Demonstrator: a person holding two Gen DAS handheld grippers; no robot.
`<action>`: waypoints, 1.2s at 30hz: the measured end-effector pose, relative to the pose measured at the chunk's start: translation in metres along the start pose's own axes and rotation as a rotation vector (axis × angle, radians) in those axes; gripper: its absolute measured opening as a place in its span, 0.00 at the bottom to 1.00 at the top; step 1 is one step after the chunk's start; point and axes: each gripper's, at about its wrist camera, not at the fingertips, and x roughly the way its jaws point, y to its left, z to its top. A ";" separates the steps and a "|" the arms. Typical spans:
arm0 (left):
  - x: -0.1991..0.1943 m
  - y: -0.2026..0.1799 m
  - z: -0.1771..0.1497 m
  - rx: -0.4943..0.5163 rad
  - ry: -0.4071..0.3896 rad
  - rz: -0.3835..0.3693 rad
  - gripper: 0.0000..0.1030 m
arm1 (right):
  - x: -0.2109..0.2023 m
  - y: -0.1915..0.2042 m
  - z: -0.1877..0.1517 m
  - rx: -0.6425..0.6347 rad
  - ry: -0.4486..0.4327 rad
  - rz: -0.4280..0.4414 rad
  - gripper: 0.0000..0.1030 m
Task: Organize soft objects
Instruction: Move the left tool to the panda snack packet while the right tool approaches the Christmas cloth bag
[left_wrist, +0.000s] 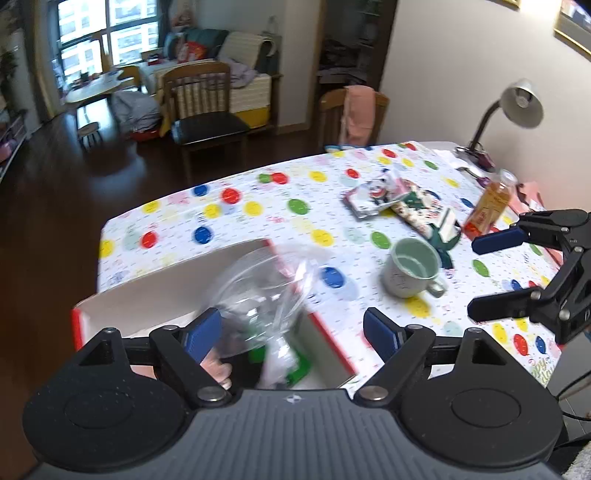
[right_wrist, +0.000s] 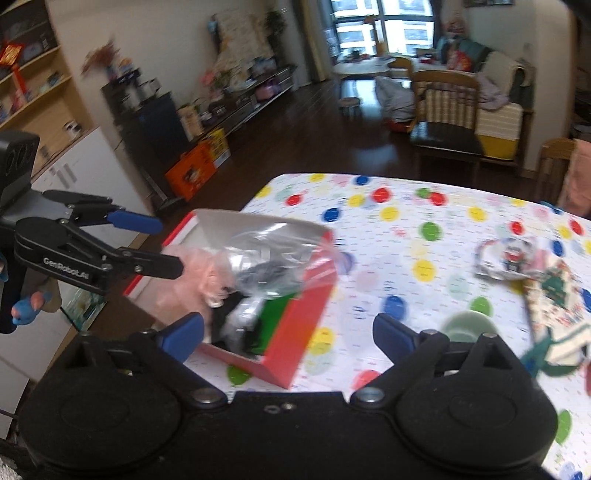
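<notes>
The desk (left_wrist: 258, 184) spreads out ahead of both my claws, draped in a white cloth dotted with coloured balloons. Right below and ahead of my left claw (left_wrist: 291, 330) sits the red box (left_wrist: 332, 343), white inside, lid off. From my right claw (right_wrist: 288, 332) it lies just ahead and a little to the left, at the near corner of the desk.

A clear plastic bag (left_wrist: 266, 291) bulges up out of the box, blurred, with dark and green soft things under it and something pink beside them; I cannot tell exactly what each is. The bag rises between my left claw's 2 blue pads without touching either.

Both claws stand wide, nothing held. My left claw's jaws are spread with the bag loose between them. My right claw's jaws are spread over the bare box corner and cloth.

Farther ahead and to the right of my left claw stands a pale green mug (left_wrist: 412, 267), upright. Beyond it lie 2 flat printed pouches (left_wrist: 402, 203), overlapping, with a Christmas pattern. Right of those an orange bottle (left_wrist: 487, 206) tilts. A grey desk lamp (left_wrist: 517, 103) bends over the far right edge.
</notes>
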 end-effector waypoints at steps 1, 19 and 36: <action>0.004 -0.007 0.004 0.011 0.002 -0.010 0.82 | -0.004 -0.008 -0.002 0.011 -0.005 -0.012 0.97; 0.121 -0.117 0.100 0.150 0.018 -0.132 0.98 | -0.033 -0.190 -0.037 0.174 -0.007 -0.199 0.99; 0.254 -0.185 0.161 0.578 0.028 -0.137 0.98 | 0.043 -0.270 -0.030 0.070 0.066 -0.255 0.95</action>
